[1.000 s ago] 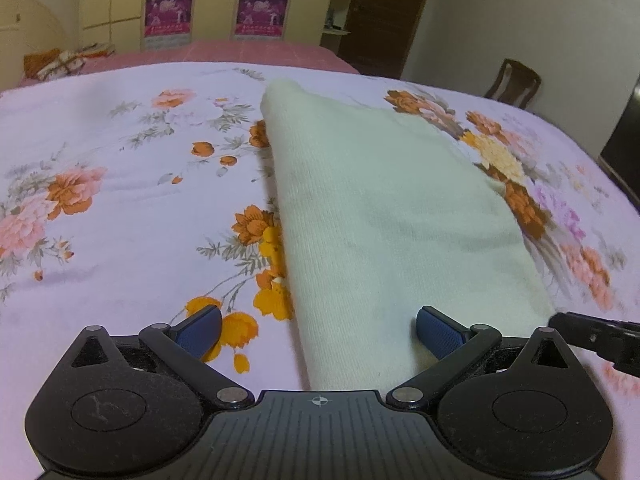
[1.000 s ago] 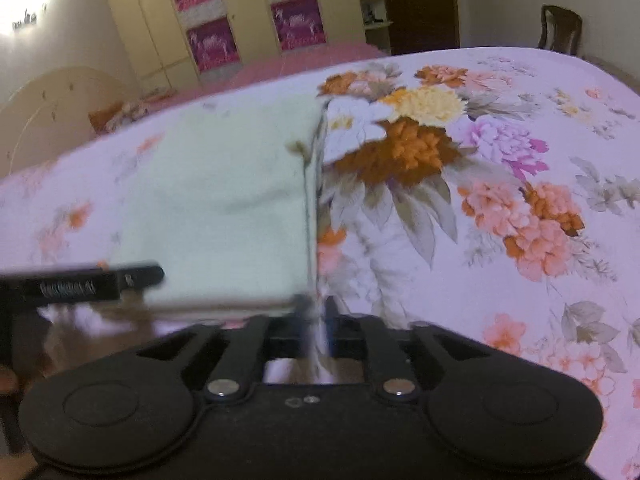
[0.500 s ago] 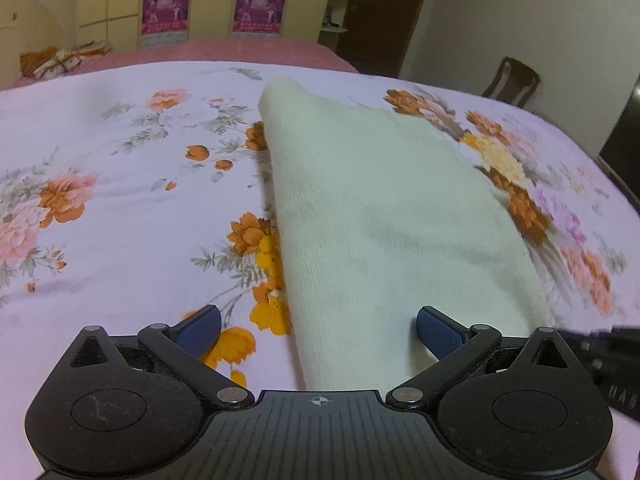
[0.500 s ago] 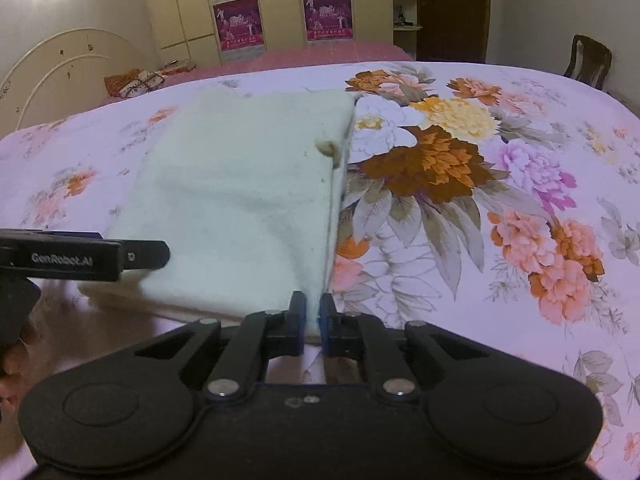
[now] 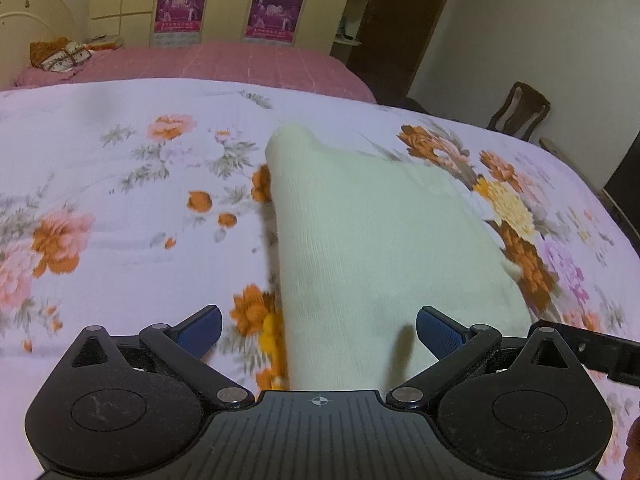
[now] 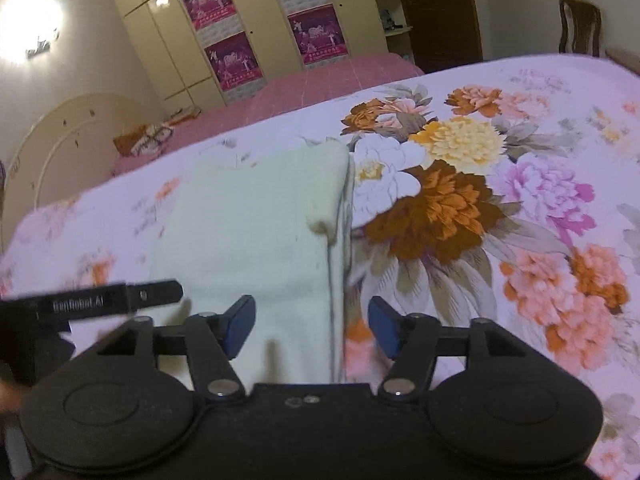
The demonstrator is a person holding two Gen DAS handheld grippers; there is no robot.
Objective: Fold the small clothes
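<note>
A pale cream garment (image 5: pixel 380 248) lies folded flat on the floral bedsheet (image 5: pixel 120 240); it also shows in the right wrist view (image 6: pixel 256 236). My left gripper (image 5: pixel 318 332) is open, its blue pads spread over the garment's near left edge. My right gripper (image 6: pixel 312 326) is open, its pads either side of the garment's near right edge. Neither holds anything. The right gripper's side pokes into the left wrist view (image 5: pixel 592 352), and the left gripper's side into the right wrist view (image 6: pixel 112 300).
A pink bed (image 5: pixel 208 60) with a bundle of cloth (image 5: pixel 60 54) lies behind. Wardrobes with posters (image 5: pixel 224 4) line the far wall. A wooden chair (image 5: pixel 520 110) stands at the right by the bed's edge.
My right gripper, shut on the garment's near right edge before, has opened and let it go. Both grippers have risen and tilted a little. The left stays open.
</note>
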